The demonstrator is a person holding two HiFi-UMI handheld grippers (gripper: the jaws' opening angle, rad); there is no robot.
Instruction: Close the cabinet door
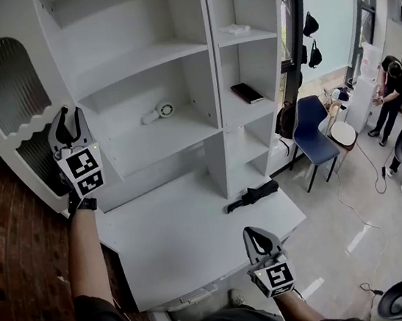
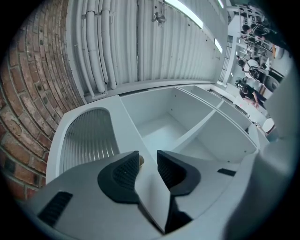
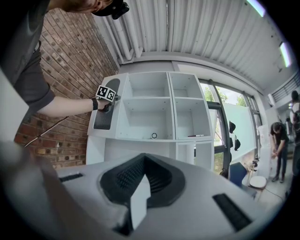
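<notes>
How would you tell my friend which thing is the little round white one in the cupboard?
Find the big white cabinet against the brick wall, then its wide left-hand section. On the lower shelf there lies a small white gadget with a round dark-ringed face; the flat thing next door is dark.

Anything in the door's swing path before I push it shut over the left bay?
Nothing visible does. The white round item sits well back on its shelf, and the black object lies on the counter, right of where the cabinet door sweeps.
</notes>
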